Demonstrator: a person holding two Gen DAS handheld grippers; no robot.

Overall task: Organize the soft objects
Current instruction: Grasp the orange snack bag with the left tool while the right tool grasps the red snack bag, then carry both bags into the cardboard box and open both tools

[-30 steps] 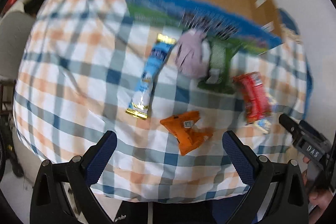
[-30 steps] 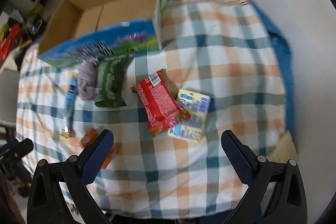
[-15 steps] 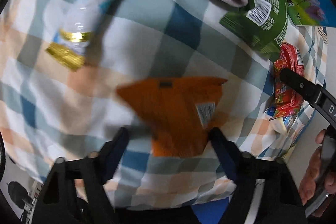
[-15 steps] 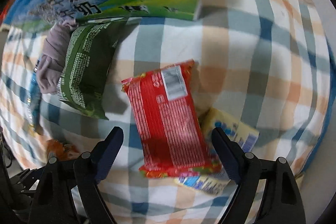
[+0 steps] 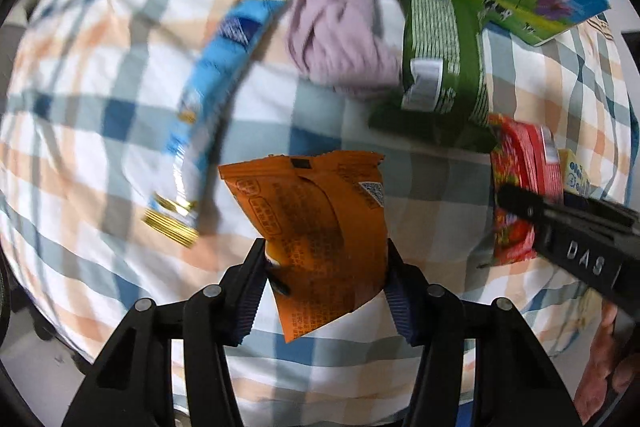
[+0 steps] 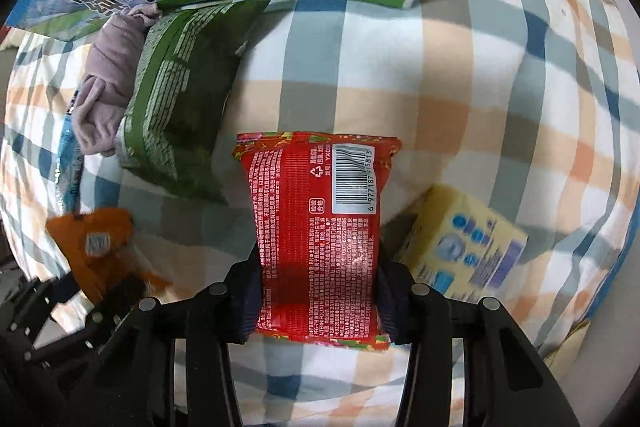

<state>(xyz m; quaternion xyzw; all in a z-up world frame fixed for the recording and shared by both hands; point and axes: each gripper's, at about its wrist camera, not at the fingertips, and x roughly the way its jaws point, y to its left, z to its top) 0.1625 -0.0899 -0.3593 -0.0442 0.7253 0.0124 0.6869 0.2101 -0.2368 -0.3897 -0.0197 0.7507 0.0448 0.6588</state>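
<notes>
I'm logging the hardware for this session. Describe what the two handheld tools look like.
Both match: the left tool and right tool have matte black angular linkage frames with round silver rivets, ending in dark blue ribbed pads. From the left wrist view, the right tool's black side bears white letters "DAS". A bare hand shows; no cables visible.

Orange packet (image 5: 316, 223) and red packet (image 6: 320, 227) each pinched upright, above checked cloth.
</notes>
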